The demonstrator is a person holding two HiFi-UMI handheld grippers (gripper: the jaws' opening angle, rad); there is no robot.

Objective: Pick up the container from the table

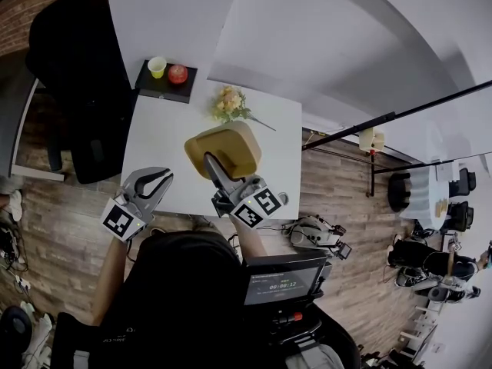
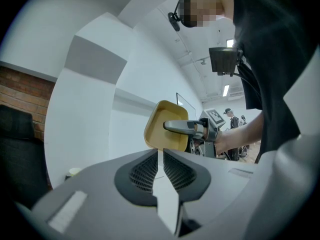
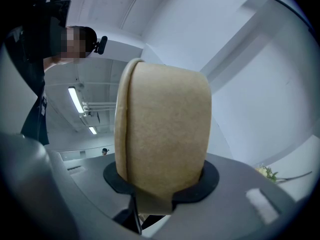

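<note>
A tan, rounded container [image 1: 231,146] hangs tipped on its side above the white table [image 1: 157,141], its yellow inside showing in the left gripper view [image 2: 161,129]. My right gripper [image 1: 209,160] is shut on its rim, one finger inside and one outside. In the right gripper view the container's [image 3: 165,129] brown outside fills the middle between the jaws of the right gripper [image 3: 160,186]. My left gripper [image 1: 163,177] floats at the table's near left edge, shut and holding nothing; in its own view [image 2: 159,156] the pads almost meet.
At the table's far left stands a black box [image 1: 165,85] with a yellow cup [image 1: 157,67] and a red apple [image 1: 177,73] on it. A bunch of flowers [image 1: 229,104] lies behind the container. A black chair [image 1: 77,75] stands left of the table.
</note>
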